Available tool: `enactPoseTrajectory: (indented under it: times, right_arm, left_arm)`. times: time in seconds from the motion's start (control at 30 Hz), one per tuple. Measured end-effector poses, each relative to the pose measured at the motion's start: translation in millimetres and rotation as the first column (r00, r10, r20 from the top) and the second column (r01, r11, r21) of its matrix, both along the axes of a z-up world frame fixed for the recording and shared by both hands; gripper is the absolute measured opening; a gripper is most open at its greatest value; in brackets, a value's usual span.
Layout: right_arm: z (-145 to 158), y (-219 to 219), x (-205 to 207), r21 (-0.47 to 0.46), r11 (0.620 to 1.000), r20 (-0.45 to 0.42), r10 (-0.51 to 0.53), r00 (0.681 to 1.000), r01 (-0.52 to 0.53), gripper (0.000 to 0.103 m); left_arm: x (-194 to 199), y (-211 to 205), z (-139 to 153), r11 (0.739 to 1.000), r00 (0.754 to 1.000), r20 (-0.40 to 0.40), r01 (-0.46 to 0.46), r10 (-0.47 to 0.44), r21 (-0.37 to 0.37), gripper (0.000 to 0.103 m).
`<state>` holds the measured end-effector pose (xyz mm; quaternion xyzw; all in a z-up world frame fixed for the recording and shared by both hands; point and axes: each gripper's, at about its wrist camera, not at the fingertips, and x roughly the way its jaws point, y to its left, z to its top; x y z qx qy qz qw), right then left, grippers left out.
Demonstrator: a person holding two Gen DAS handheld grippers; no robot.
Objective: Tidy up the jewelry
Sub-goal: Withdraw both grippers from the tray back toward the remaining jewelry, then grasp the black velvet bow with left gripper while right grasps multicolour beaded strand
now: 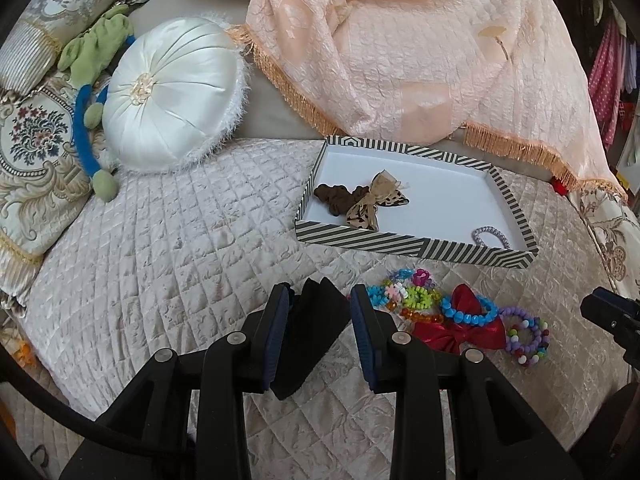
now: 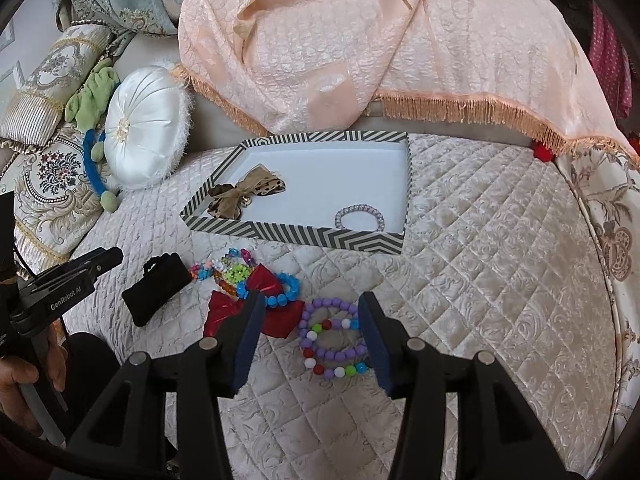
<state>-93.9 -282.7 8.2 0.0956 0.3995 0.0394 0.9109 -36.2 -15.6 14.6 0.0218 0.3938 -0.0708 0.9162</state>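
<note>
A striped tray lies on the quilted bed. It holds a brown scrunchie, a leopard bow and a pale beaded bracelet. In front of it lie a black hair piece, colourful bead bracelets, a red bow, a blue bracelet and purple bead bracelets. My left gripper is open, its fingers either side of the black piece. My right gripper is open around the purple bracelets.
A white round cushion, a green and blue soft toy and patterned pillows lie at the left. A peach fringed throw is draped behind the tray.
</note>
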Motion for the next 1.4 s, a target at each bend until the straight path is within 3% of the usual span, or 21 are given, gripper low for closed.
enactPoseTrajectory:
  times: [0.2, 0.47, 0.73, 0.97, 1.1, 1.3, 1.4]
  right_arm:
    - [-2.6, -1.9, 1.0, -0.005, 1.0, -0.011, -0.001, 1.0, 0.001, 0.051]
    - [-12.9, -5.4, 2.5, -0.009, 1.0, -0.044, 0.005, 0.999, -0.005, 0.051]
    - [-29.0, 4.2, 13.6, -0.01, 0.998, -0.075, 0.059, 0.995, -0.06, 0.051]
    - [-37.1, 15.9, 29.2, -0.013, 0.994, -0.088, 0.108, 0.99, -0.109, 0.051]
    - [-36.1, 20.6, 35.5, -0.01, 0.993, -0.08, 0.121, 0.989, -0.122, 0.051]
    - [-41.8, 20.5, 40.3, 0.01, 0.992, -0.093, 0.126, 0.988, -0.125, 0.051]
    - [-44.1, 18.9, 41.6, 0.012, 0.993, -0.102, 0.122, 0.987, -0.121, 0.051]
  left_arm:
    - [2.8, 11.6, -6.0, 1.0, 1.0, -0.027, -0.003, 0.003, -0.009, 0.009]
    - [9.5, 46.7, -20.5, 0.992, 0.989, -0.147, -0.012, -0.007, -0.129, 0.009]
    - [17.8, 62.7, -40.5, 0.979, 0.974, -0.223, -0.019, -0.027, -0.201, 0.019]
    - [25.0, 61.2, -44.9, 0.96, 0.97, -0.232, -0.001, -0.067, -0.28, 0.026]
    - [23.4, 51.0, -44.3, 0.963, 0.969, -0.217, 0.06, -0.119, -0.261, 0.03]
    - [28.3, 45.5, -53.9, 0.979, 0.969, -0.22, 0.07, -0.112, -0.191, 0.03]
    - [30.5, 44.9, -57.2, 0.978, 0.968, -0.222, 0.074, -0.117, -0.194, 0.03]
